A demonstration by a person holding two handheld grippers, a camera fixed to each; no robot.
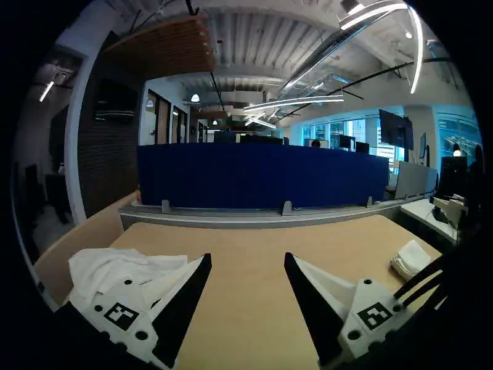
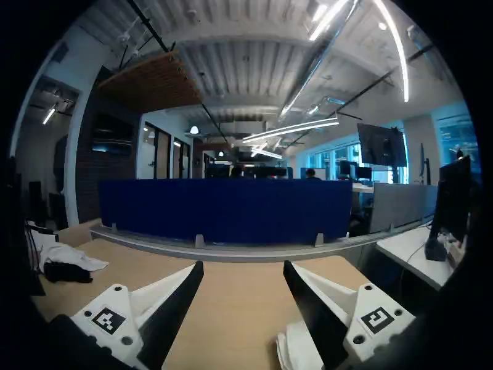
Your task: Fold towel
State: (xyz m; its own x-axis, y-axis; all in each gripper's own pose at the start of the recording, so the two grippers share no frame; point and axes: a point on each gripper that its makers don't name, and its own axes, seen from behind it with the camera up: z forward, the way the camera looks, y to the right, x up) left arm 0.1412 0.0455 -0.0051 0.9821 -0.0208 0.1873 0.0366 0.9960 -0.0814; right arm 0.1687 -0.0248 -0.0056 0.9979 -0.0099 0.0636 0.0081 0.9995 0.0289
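A crumpled white towel (image 1: 108, 268) lies in a loose heap on the left part of the pale wooden table (image 1: 265, 240), near its left edge, and in the left gripper view the tool's left finger hides the heap's near side. The right gripper view shows the same heap (image 2: 65, 254) far off to the left, with something dark just beside it that is too small to make out. A second towel, the folded towel (image 1: 410, 259), sits as a neat stack near the table's right edge; in the right gripper view it (image 2: 296, 350) lies low down, partly behind the right finger. The left tool (image 1: 247, 259) is released, its fingers spread wide over bare tabletop with nothing between them. The right tool (image 2: 243, 266) is likewise spread apart and grasps nothing. Along the table's far edge runs a grey rail topped by a blue partition (image 1: 259, 176). To the right stands another desk with a dark monitor (image 2: 453, 197), and long light strips cross the ceiling.
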